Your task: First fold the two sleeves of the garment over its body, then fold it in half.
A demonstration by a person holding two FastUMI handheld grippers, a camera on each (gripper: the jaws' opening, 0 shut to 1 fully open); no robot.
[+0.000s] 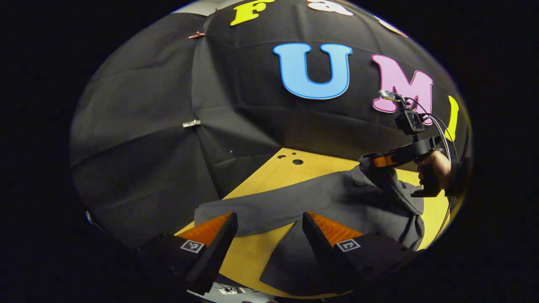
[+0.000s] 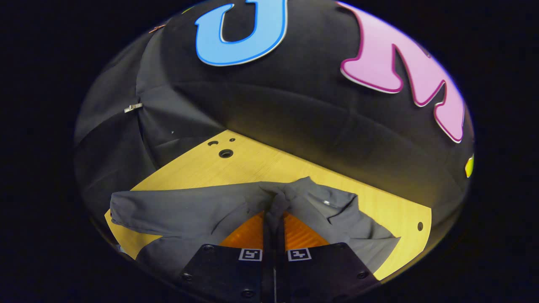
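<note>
Matt cloth garment [image 2: 189,206], wooden table [image 2: 261,164]

Bare wood is left along the far edge of the yellow wooden table [image 2: 269,164], between the crumpled dark grey garment [image 2: 189,206] and the black cloth wall [image 2: 294,113]. The near right part is blocked by the right gripper [image 1: 372,162], closed on a raised fold. An open strip of tabletop is seen between the spread fingers of the left gripper [image 1: 269,227].

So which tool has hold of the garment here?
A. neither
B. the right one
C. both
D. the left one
B: the right tool is shut on a pinched-up fold of the garment, while the left tool stands open above the cloth with nothing between its fingers.
</note>
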